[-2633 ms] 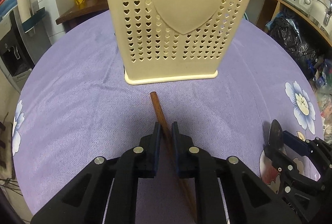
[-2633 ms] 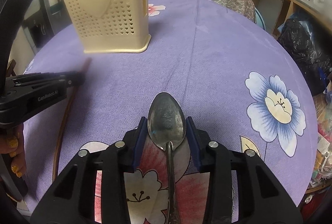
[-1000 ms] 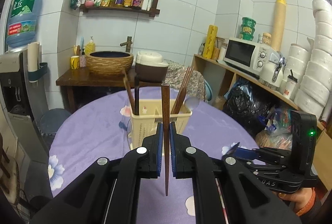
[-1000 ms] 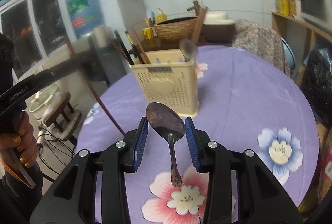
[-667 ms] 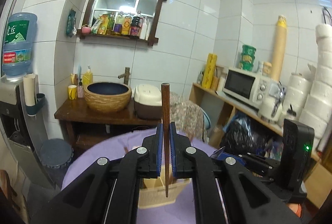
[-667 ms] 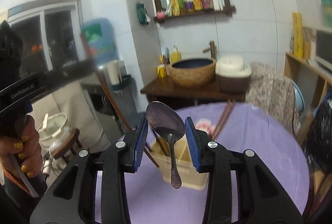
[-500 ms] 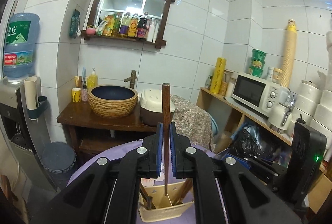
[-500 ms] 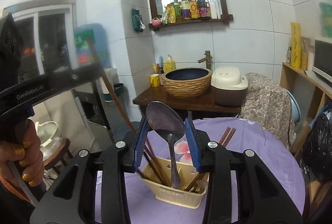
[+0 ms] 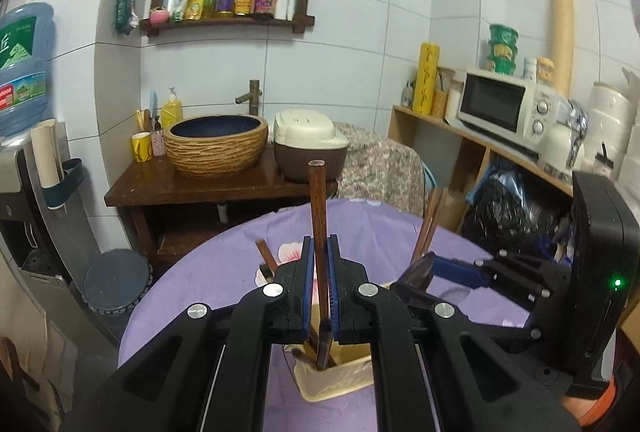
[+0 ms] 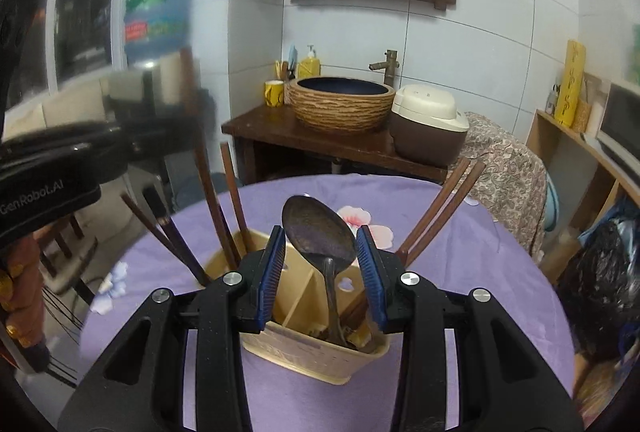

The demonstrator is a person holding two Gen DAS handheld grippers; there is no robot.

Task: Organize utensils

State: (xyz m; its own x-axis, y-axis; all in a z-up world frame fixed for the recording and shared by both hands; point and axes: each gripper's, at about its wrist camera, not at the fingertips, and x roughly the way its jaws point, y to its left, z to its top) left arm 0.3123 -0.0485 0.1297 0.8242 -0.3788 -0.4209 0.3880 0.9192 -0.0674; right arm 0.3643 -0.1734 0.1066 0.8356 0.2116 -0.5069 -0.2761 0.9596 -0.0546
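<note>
My left gripper (image 9: 319, 252) is shut on a brown chopstick (image 9: 317, 207), held upright with its lower end inside the cream utensil holder (image 9: 344, 378). My right gripper (image 10: 320, 244) is shut on a dark metal spoon (image 10: 318, 232), bowl up, with its handle down inside the utensil holder (image 10: 304, 346). Several brown chopsticks (image 10: 232, 199) lean in the holder's compartments. The left gripper and its chopstick show blurred at the left of the right wrist view (image 10: 188, 135). The right gripper and spoon show at the right of the left wrist view (image 9: 424, 268).
The holder stands on a round table with a purple flowered cloth (image 10: 460, 244). Behind it are a wooden stand (image 10: 320, 143) with a basin and a rice cooker (image 10: 428, 123). Shelves with a microwave (image 9: 500, 103) stand at the right.
Both grippers have come down over the holder. The chopstick's lower end and the spoon's handle have gone from above the holder to inside its compartments.
</note>
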